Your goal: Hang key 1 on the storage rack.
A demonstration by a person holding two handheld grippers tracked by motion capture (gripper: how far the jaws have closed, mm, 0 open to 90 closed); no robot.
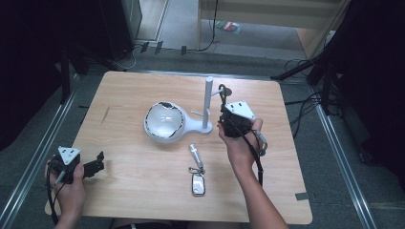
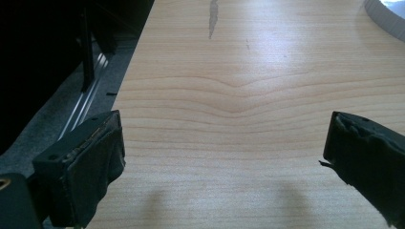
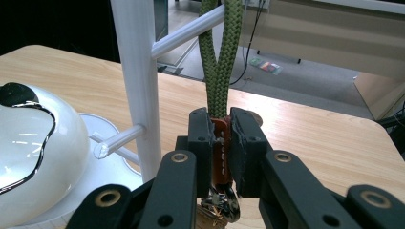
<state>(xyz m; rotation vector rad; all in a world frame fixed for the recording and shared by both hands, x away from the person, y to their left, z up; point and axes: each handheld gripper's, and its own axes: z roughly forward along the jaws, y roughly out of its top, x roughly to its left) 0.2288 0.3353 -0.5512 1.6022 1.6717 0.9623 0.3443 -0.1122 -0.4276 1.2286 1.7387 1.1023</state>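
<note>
beside the white plastic post of the stand (image 3: pixel 138 86), my right gripper (image 3: pixel 220 148) has its jaws clamped tight on an orange tag below a green braided cord loop (image 3: pixel 218 52); the loop seems to hang over the post's upper peg, though i can't see the top. my left gripper (image 2: pixel 224 157) rests wide open over the bare wooden table (image 2: pixel 239 71), holding nothing

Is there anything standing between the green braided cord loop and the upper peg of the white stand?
Nothing visible does. The green braided cord loop already lies against the upper peg of the white plastic stand, while the right gripper clamps its orange tag.
</note>
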